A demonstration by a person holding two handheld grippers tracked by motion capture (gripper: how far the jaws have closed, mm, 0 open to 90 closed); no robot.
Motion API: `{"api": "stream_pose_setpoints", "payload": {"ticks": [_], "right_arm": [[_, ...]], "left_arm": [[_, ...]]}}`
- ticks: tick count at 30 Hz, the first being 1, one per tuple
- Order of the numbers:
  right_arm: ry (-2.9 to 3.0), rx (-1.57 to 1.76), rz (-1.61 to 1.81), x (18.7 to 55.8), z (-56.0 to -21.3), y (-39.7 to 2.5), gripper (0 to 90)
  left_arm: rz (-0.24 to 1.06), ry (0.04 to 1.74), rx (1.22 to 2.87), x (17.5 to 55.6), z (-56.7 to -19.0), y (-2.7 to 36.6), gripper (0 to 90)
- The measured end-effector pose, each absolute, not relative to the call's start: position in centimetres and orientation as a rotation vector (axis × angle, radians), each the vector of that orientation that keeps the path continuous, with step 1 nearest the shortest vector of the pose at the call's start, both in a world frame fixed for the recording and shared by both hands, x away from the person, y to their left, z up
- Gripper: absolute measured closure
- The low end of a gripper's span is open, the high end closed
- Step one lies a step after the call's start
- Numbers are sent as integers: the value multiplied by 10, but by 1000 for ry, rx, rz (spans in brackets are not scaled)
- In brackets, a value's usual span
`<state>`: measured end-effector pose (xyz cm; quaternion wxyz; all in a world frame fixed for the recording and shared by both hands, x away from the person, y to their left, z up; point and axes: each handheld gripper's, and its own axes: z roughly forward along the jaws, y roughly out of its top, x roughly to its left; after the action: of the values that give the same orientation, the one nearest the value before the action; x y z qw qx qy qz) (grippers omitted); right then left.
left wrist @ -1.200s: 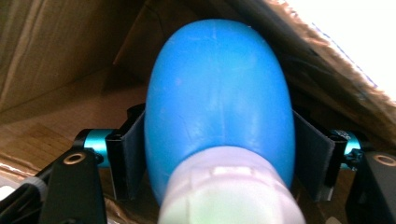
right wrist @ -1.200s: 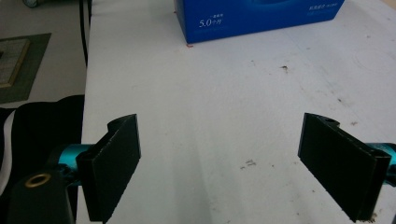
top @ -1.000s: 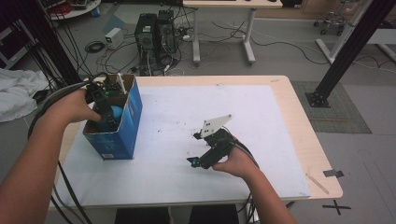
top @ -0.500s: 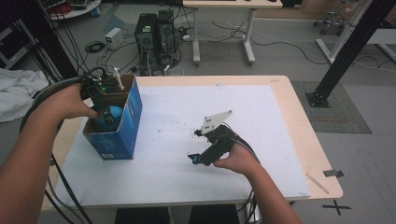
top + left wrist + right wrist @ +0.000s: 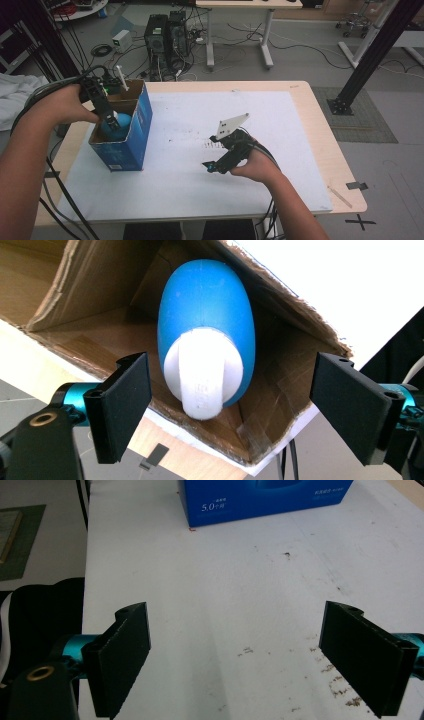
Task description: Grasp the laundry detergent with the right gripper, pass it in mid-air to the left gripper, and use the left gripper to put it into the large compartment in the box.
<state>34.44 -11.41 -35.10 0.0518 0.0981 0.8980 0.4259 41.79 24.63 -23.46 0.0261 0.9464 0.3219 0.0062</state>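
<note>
Where box (image 5: 280, 365) walls crowd: blue obj (image 5: 205, 315).

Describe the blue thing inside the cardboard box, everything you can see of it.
The blue object is a smooth, rounded, egg-like shape with a matte, plastic-looking surface. A white rounded tab or cap sits on the end facing the left gripper. It lies in the corner of the open cardboard box, resting against the brown inner walls. The gripper's jaws stand wide open on either side of it, not touching. In the high view it shows inside the box.
</note>
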Motion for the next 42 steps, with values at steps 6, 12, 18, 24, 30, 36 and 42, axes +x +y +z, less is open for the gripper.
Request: {"api": "stream_pose_setpoints", "payload": {"ticks": [6, 12, 18, 24, 30, 36, 42], "right_arm": [[2734, 304, 1276, 344, -346, -116, 122], [2741, 299, 1244, 346, -337, -119, 123], [2755, 305, 1207, 347, -330, -122, 122], [2773, 304, 1171, 348, -324, -123, 122], [2807, 299, 1117, 352, -319, -124, 123], [2850, 320, 1047, 358, -317, -127, 122], [2883, 343, 963, 364, -322, -129, 122]], "left_arm": [[43, 963, 2931, 414, -222, 242, 148], [45, 908, 2938, 407, -211, 235, 122], [53, 834, 2956, 400, -204, 221, 95], [32, 735, 2977, 394, -200, 204, 62], [-4, 600, 3015, 389, -206, 181, 17], [-29, 462, 3030, 384, -218, 156, 17], [-35, 338, 3040, 385, -238, 134, 17]]}}
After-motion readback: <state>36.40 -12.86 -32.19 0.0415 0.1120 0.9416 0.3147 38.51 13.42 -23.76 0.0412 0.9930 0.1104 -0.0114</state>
